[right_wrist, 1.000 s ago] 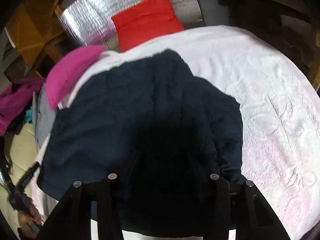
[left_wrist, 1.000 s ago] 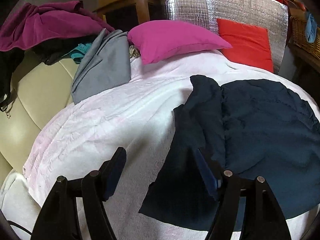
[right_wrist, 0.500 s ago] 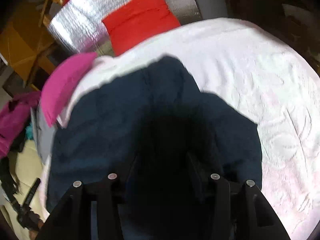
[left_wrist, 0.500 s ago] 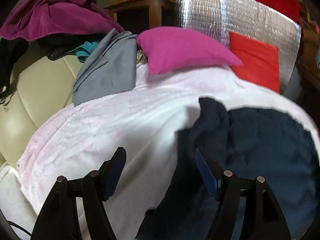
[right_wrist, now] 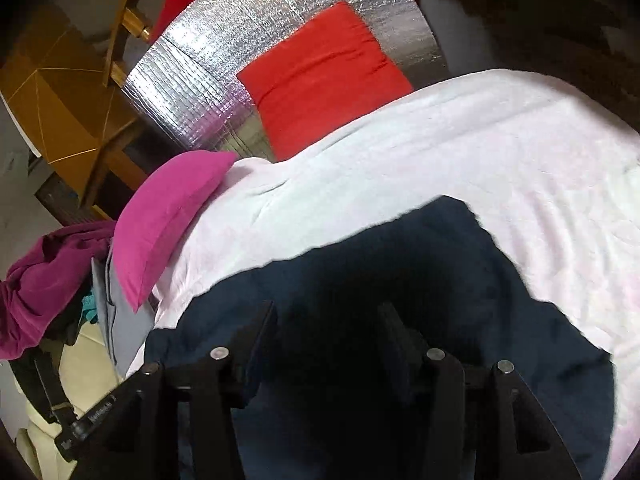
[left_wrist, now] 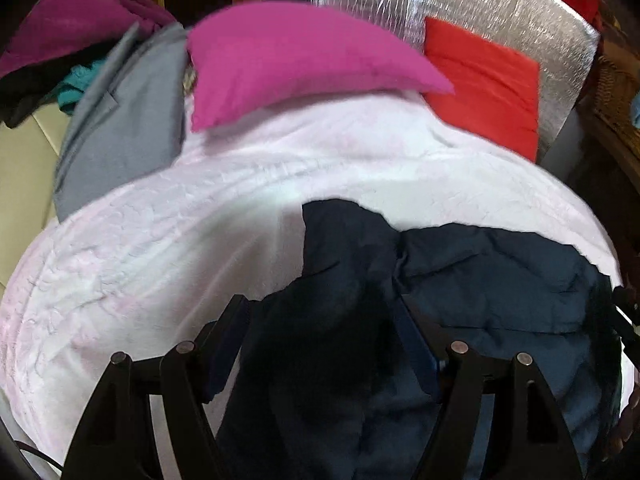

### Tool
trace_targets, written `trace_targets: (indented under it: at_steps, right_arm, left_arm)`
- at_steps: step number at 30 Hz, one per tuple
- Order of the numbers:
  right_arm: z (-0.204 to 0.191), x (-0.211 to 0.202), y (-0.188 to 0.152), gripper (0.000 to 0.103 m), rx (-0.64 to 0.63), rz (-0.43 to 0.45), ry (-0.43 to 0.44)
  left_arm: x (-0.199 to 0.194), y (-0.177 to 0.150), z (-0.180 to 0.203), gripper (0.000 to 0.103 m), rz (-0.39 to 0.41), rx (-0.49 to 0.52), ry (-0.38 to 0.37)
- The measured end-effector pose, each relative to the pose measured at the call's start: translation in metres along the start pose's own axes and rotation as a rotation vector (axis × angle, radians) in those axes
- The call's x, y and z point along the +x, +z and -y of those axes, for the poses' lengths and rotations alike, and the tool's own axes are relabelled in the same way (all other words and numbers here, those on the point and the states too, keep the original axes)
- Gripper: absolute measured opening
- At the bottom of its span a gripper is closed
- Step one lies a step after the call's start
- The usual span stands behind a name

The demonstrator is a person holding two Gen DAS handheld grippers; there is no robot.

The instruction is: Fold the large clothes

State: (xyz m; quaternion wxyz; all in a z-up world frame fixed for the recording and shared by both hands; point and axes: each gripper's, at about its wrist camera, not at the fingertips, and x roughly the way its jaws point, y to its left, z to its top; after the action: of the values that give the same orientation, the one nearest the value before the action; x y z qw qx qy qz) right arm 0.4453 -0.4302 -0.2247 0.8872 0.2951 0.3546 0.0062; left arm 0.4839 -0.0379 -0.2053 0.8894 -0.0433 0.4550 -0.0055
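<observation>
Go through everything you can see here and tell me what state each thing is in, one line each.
Navy garment: spread on the bed, rumpled, part folded over itself.
Left gripper: jaws open, over the garment's edge.
Right gripper: jaws open, above the garment.
White blanket: spread out, lightly wrinkled.
Pink pillow: lying on the blanket.
Red cushion: leaning against the silver panel.
Grey garment: draped, unfolded.

left tool (left_wrist: 320, 344) moving over navy garment (left_wrist: 500, 280), cloth now filling its gap | right tool (right_wrist: 326, 340) easing back along garment
</observation>
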Motion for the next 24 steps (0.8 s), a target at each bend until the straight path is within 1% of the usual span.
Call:
trace_targets:
  at_steps: [1,2,3,5,6,9,11,12,13,14,16,17,19,21,22,23,24]
  right_arm:
    - [-0.003,0.011,0.001,0.055,-0.003,-0.015,0.002]
    - [-0.007,0.019,0.0,0.058,-0.015,-0.035,-0.009]
    - [-0.009,0.028,0.0,0.06,-0.033,-0.06,-0.032]
    - [-0.013,0.049,-0.002,0.061,-0.067,-0.11,-0.081]
    - [-0.014,0.051,-0.004,0.061,-0.072,-0.117,-0.095]
    - [-0.019,0.048,-0.002,0.061,-0.081,-0.102,-0.122]
    - [-0.024,0.04,-0.003,0.061,-0.069,-0.072,-0.101]
    - [-0.033,0.034,-0.003,0.059,-0.084,-0.062,-0.065]
    - [-0.042,0.03,-0.005,0.047,-0.11,-0.053,-0.048]
    - [-0.048,0.028,-0.004,0.04,-0.128,-0.046,-0.035]
    - [-0.067,0.025,-0.01,0.04,-0.167,-0.034,0.005]
    - [-0.073,0.029,-0.013,0.04,-0.173,-0.052,0.015]
    - [-0.076,0.047,-0.022,0.041,-0.167,-0.098,-0.003]
    - [-0.066,0.067,-0.028,0.041,-0.136,-0.145,-0.036]
    - [-0.061,0.071,-0.029,0.041,-0.114,-0.156,-0.032]
    - [-0.059,0.068,-0.028,0.041,-0.095,-0.153,-0.024]
    - [-0.058,0.064,-0.027,0.041,-0.085,-0.153,-0.024]
  left_arm:
    - [0.012,0.0,0.001,0.075,-0.044,0.01,0.017]
    - [0.024,-0.003,0.001,0.075,-0.089,0.017,0.038]
    - [0.03,-0.004,0.001,0.079,-0.101,0.012,0.035]
    - [0.032,-0.006,0.001,0.081,-0.098,0.015,0.04]
    - [0.03,-0.005,0.002,0.081,-0.095,0.025,0.045]
    - [0.016,-0.005,0.001,0.081,-0.057,0.027,0.04]
    - [0.006,-0.004,0.001,0.081,-0.033,0.016,0.014]
    - [-0.001,-0.004,0.001,0.081,-0.018,0.009,-0.001]
    - [-0.01,-0.003,0.001,0.081,0.008,0.004,-0.024]
    - [-0.016,-0.004,0.002,0.081,0.028,0.003,-0.044]
    - [-0.025,-0.006,0.009,0.081,0.057,0.011,-0.082]
    - [-0.026,-0.007,0.015,0.081,0.054,0.028,-0.102]
    - [-0.016,-0.01,0.028,0.081,0.025,0.061,-0.102]
    - [-0.005,-0.015,0.039,0.081,-0.011,0.083,-0.088]
    - [0.003,-0.017,0.045,0.081,-0.044,0.094,-0.072]
    - [0.009,-0.018,0.049,0.081,-0.071,0.103,-0.049]
    - [0.009,-0.019,0.052,0.081,-0.073,0.106,-0.037]
